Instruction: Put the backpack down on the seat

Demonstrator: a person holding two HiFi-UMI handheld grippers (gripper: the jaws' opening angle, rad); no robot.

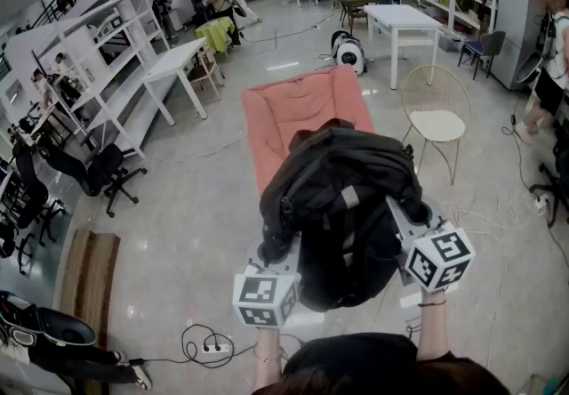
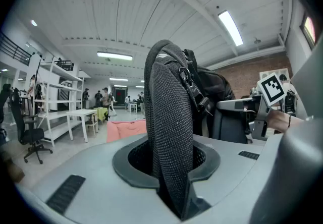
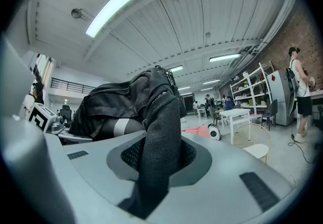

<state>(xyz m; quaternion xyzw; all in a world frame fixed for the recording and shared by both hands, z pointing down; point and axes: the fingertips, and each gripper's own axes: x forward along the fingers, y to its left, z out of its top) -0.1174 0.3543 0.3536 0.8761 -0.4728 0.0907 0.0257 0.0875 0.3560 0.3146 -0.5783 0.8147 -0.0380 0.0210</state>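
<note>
Left tool (image 2: 171, 187): jaws narrow, closed on a black padded mesh strap (image 2: 169, 127) of the backpack (image 1: 342, 206); the strap rises upright from between the jaws and fills the gap. Right tool (image 3: 151, 177): jaws likewise narrow and clamped on a second mesh strap (image 3: 161, 127), which leans slightly towards the bag body on that view's left. In the head view the two tools sit at either flank of the backpack, left tool at its lower left and right tool at its right side, marker cubes facing the camera, with the person's hands below them. The backpack is black with a grey reflective stripe down its middle, bulky and slumped, carried between the two tools clear of the floor (image 1: 178, 251). It hangs over the near end of the seat (image 1: 302, 108), a salmon-pink cushioned lounger that extends away from the person; the bag hides the seat's near portion, and contact between bag and cushion cannot be confirmed. Just to the right of the seat stands a wire-frame chair (image 1: 437, 113) with a pale pad. Beyond it is a white table (image 1: 402, 20). A black office chair (image 1: 98, 173) stands well to the left, near white shelving (image 1: 107, 55). A power strip (image 1: 213, 349) with coiled cable lies on the floor near the left tool.
</note>
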